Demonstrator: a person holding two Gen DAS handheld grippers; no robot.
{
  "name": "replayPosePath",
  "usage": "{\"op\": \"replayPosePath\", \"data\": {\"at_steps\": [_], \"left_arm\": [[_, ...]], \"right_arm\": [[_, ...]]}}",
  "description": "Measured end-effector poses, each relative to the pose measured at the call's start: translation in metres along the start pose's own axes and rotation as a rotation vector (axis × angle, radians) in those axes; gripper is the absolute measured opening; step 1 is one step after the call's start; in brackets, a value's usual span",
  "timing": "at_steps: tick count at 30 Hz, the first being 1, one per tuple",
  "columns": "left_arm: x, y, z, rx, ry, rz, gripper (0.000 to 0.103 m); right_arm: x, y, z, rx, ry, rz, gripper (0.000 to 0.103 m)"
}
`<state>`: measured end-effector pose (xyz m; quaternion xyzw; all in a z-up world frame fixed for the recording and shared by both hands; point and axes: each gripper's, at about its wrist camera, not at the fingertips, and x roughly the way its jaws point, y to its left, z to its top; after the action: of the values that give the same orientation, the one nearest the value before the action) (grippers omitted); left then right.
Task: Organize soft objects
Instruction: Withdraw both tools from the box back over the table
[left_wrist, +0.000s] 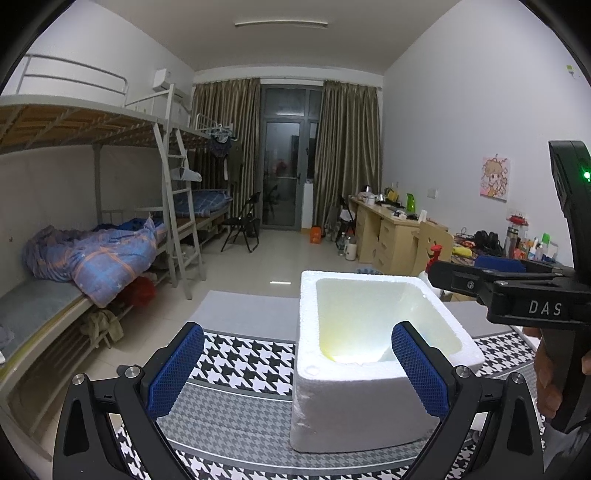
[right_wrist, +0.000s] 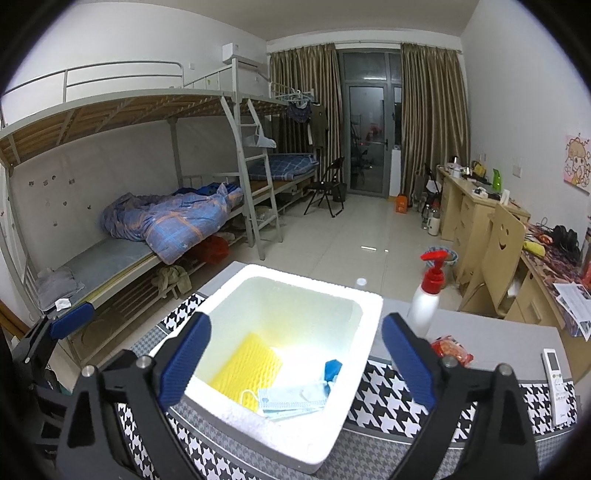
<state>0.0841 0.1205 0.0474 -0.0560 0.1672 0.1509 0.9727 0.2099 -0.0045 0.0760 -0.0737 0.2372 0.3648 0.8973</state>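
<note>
A white foam box (right_wrist: 354, 373) stands on the houndstooth cloth; it also shows in the left wrist view (left_wrist: 354, 406). Inside lie a yellow foam net (right_wrist: 243, 373), a light blue face mask (right_wrist: 295, 398) and a small blue object (right_wrist: 334, 369). My right gripper (right_wrist: 295, 354) is open and empty, held above the box opening. My left gripper (left_wrist: 299, 365) is open and empty, to the left of the box, straddling its near left wall. The right gripper's body (left_wrist: 532, 295) shows at the right of the left wrist view.
A white spray bottle with red trigger (right_wrist: 426, 295), a red snack packet (right_wrist: 452, 349) and a white remote (right_wrist: 557, 384) sit on the table right of the box. Bunk beds (right_wrist: 147, 221) stand left, desks and a wooden chair (right_wrist: 498, 243) right.
</note>
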Motion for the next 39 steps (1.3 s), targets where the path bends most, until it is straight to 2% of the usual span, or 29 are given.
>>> {"op": "replayPosePath", "data": {"at_steps": [9, 31, 39], "left_arm": [[-0.019, -0.008, 0.005, 0.005, -0.032, -0.002, 0.102], [-0.044, -0.027, 0.004, 0.021, -0.082, -0.059, 0.102], [-0.054, -0.035, 0.001, 0.029, -0.102, -0.076, 0.102]], "right_arm": [[-0.023, -0.008, -0.004, 0.025, -0.032, 0.011, 0.102], [-0.064, -0.014, -0.031, -0.012, -0.108, -0.01, 0.102], [-0.077, -0.022, -0.043, 0.029, -0.146, -0.015, 0.102]]}}
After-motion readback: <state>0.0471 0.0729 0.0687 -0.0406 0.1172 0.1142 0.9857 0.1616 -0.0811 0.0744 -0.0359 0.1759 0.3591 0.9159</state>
